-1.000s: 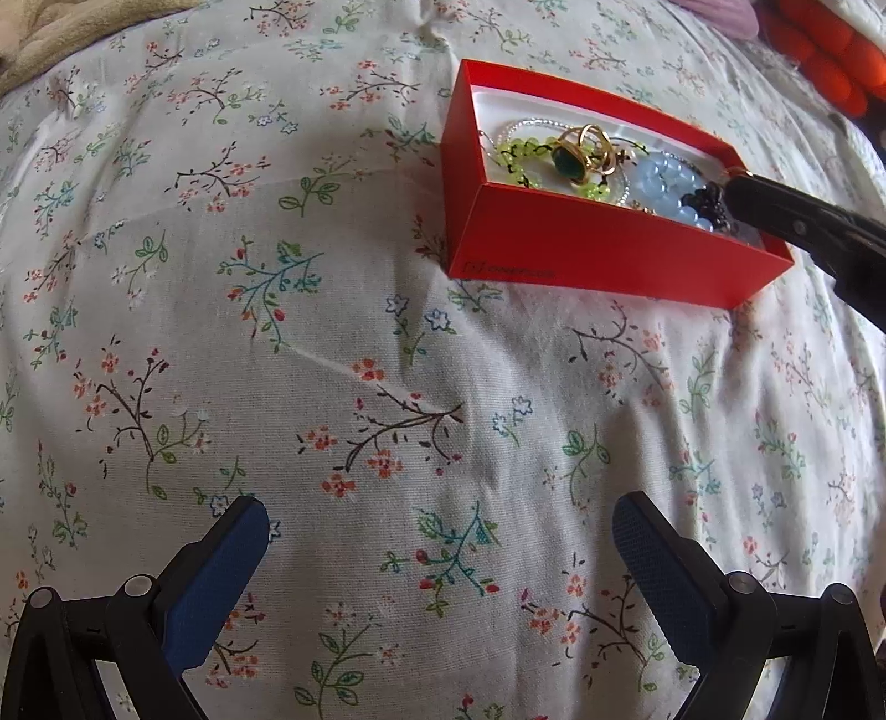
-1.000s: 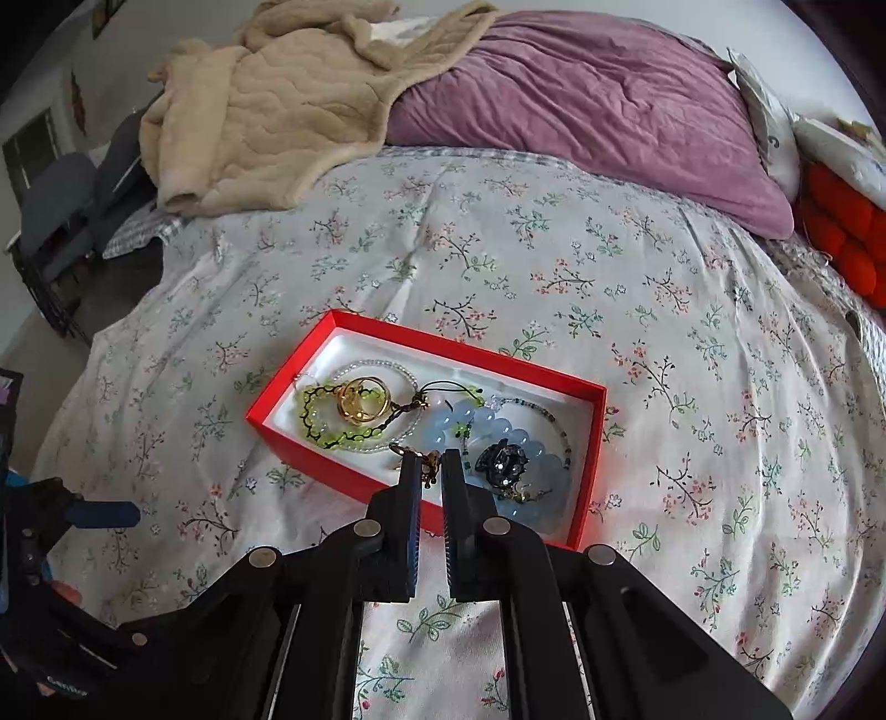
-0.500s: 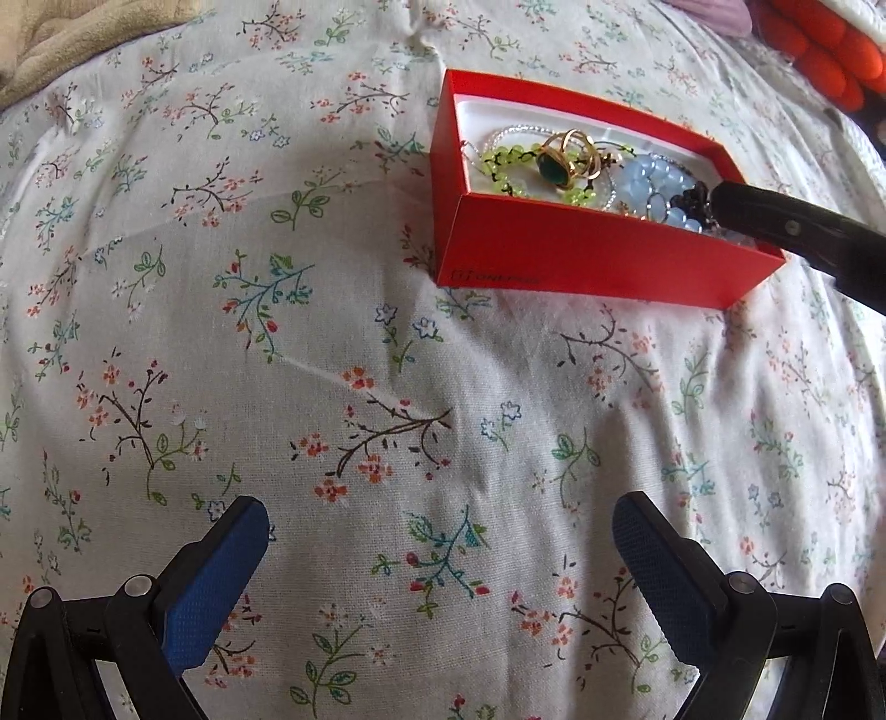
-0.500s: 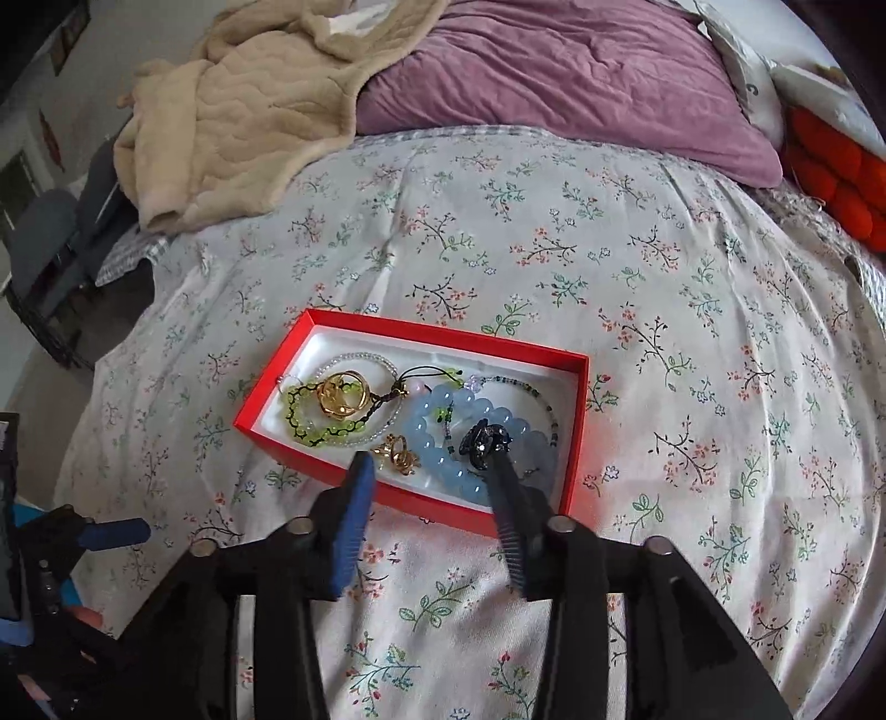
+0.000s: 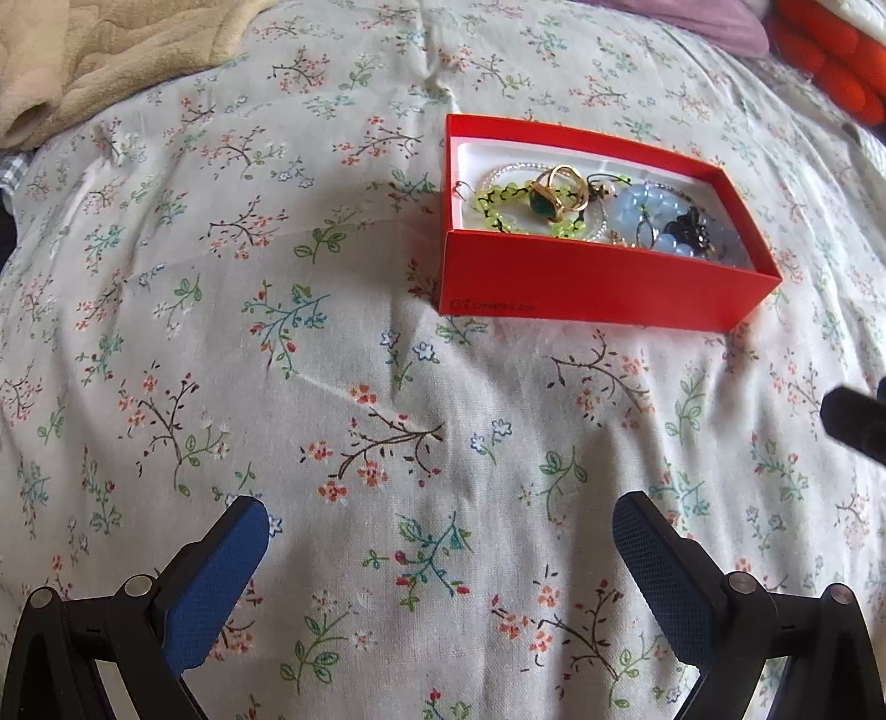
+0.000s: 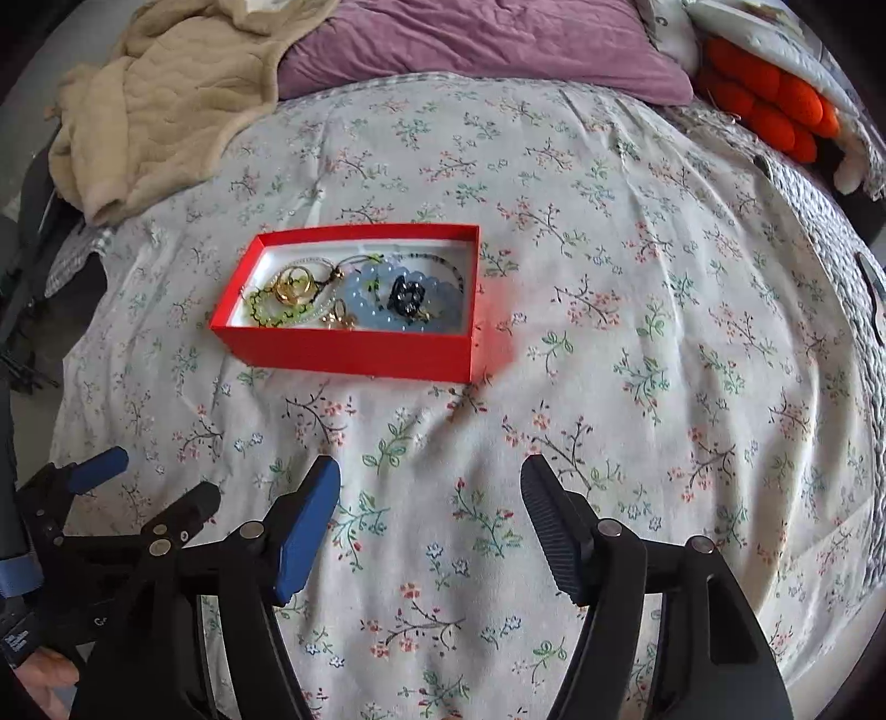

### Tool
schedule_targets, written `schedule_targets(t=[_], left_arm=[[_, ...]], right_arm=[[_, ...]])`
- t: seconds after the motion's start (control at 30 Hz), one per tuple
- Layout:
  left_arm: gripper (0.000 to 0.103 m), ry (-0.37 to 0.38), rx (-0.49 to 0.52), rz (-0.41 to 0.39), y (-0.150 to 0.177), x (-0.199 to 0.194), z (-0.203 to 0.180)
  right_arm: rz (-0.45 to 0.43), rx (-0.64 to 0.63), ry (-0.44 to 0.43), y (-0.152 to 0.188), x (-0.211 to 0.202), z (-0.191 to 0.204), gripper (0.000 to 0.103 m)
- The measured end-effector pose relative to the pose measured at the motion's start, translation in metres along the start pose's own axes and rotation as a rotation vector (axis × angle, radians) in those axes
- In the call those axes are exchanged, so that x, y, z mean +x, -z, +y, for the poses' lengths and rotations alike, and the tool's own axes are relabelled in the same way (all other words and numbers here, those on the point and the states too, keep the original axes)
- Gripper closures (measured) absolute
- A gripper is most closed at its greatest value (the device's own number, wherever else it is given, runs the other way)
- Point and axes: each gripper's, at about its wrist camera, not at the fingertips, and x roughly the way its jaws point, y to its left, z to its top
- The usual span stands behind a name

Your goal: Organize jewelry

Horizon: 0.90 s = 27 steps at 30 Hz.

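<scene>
While a beige blanket [image 6: 166, 99] and purple pillow [image 6: 487, 50] lie far beyond, the red box [image 6: 354, 349] of jewelry [image 6: 360, 293] sits ahead of both wide, empty grippers: left gripper [image 5: 440, 559], right gripper [image 6: 429, 526].

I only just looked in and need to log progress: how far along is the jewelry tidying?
Seemingly near done. The gold ring, green bead bracelet, blue bead bracelet and a dark piece all lie in the red box. Nothing is in hand: left gripper and right gripper are open, empty, short of the box. No loose jewelry shows on the bedspread.
</scene>
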Motion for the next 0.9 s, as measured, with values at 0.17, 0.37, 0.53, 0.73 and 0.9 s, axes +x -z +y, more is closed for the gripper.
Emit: schedule_targets(t=[0.17, 0.37, 0.53, 0.73, 0.9], left_arm=[[0.001, -0.012, 0.019, -0.008, 0.01, -0.004, -0.009], [0.001, -0.031, 0.036, -0.015, 0.014, -0.004, -0.016], [0.001, -0.037, 0.027, -0.016, 0.014, -0.002, -0.014], [0.001, -0.032, 0.034, -0.008, 0.014, 0.0, -0.014], [0.001, -0.03, 0.044, -0.009, 0.014, -0.001, -0.016]], right_arm=[[0.05, -0.026, 0.012, 0.009, 0.009, 0.002, 0.032], [0.07, -0.044, 0.029, 0.012, 0.014, 0.002, 0.032], [0.077, -0.05, 0.031, 0.013, 0.016, 0.001, 0.032], [0.094, -0.06, 0.037, 0.013, 0.021, 0.002, 0.032], [0.111, -0.067, 0.024, 0.013, 0.026, 0.005, 0.032]])
